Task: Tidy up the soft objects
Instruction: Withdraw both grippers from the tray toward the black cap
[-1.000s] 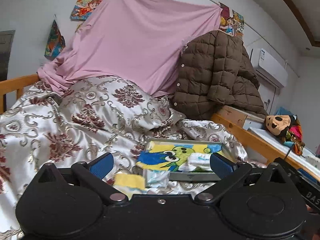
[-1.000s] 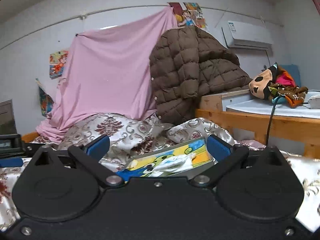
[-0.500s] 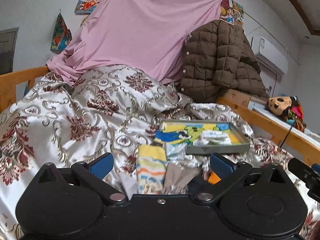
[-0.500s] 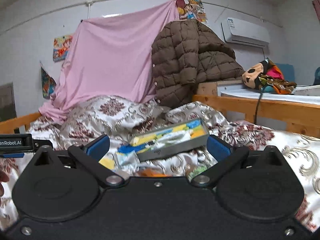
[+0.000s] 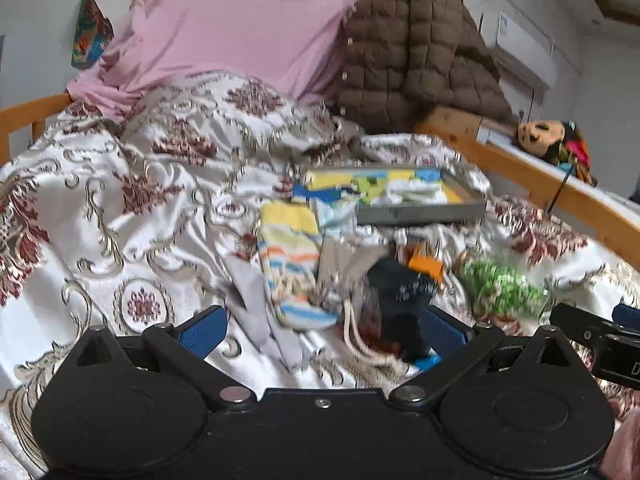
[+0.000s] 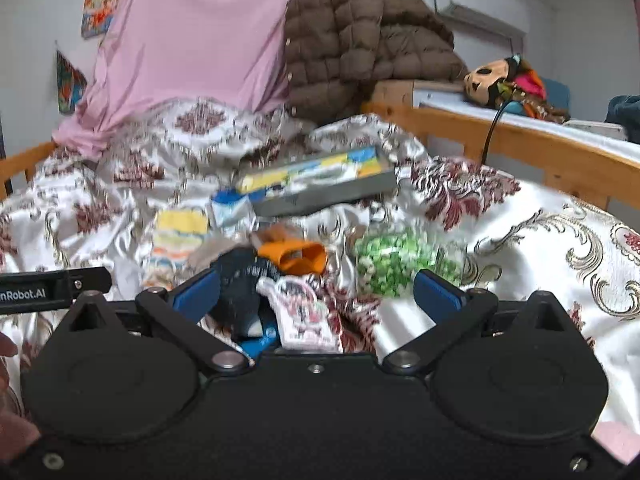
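Left wrist view shows my left tool hanging over the bed with its blue pads spread wide and nothing between them. Just ahead, on the patterned bedspread, lies a loose heap of soft things: a yellow, orange and blue striped sock, a grey sock at its left, a beige piece, a dark navy sock, an orange one touching it, and a green-and-white bundle off to the right. A pale cord trails toward me from the heap. Beyond the heap sits a shallow grey tray with bright cartoon colours inside and a white folded piece lying in it; a light blue cloth rests against its near left corner. From the right wrist view, my right tool also stands open, empty, low over the near edge of the heap, with a white patterned sock and the navy sock between its spread pads but not gripped. The orange sock lies just past them, the green bundle to the right, and the tray sits tilted farther back. Both views are a little blurred, so fine detail of the cloth is unclear. A pink sheet and a brown quilted jacket hang at the head of the bed.
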Demonstrator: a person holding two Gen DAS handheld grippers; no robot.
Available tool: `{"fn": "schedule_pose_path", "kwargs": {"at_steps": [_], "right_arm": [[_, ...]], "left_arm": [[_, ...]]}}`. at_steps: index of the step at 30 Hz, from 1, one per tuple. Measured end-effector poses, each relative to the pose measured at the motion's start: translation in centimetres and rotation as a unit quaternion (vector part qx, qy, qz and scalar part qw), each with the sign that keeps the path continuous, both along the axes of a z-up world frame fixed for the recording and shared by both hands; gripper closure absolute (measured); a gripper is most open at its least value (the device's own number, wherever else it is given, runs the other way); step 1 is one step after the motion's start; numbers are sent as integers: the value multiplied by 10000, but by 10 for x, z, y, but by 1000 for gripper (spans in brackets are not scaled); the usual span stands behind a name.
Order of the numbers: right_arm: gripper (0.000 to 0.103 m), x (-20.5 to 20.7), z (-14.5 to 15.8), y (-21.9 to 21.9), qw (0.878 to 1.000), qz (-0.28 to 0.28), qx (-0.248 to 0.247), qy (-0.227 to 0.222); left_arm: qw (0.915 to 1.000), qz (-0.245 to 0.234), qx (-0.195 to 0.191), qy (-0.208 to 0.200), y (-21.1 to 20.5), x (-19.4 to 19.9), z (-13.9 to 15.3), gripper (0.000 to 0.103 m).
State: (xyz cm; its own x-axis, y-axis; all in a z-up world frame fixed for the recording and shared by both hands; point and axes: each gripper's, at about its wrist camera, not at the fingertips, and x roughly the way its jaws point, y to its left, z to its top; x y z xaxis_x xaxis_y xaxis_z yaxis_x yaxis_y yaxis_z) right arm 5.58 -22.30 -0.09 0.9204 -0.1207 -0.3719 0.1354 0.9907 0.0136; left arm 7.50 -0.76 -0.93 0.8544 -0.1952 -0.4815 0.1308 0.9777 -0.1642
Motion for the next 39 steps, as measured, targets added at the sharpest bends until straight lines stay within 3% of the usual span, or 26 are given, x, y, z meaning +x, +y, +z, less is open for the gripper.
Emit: {"fn": "schedule_pose_path", "kwargs": {"at_steps": [12,24,33,39], "right_arm": [[1,29,-21,10,9959,42,-48,897],[1,53,-37,19,9883,163,-147,1511],[1,60,-42,15,9881,142,-54,1533],[1,66,-42,9,9906,-17,-79,1367]], "left_arm": [[9976,228,39,645,3,17,-20,1],[9959,146,358,818,-4,24,-28,1],[9956,15,484,799,-12,27,-30,1],[9962,-252,624,550,-22,35,-27,1]]}}
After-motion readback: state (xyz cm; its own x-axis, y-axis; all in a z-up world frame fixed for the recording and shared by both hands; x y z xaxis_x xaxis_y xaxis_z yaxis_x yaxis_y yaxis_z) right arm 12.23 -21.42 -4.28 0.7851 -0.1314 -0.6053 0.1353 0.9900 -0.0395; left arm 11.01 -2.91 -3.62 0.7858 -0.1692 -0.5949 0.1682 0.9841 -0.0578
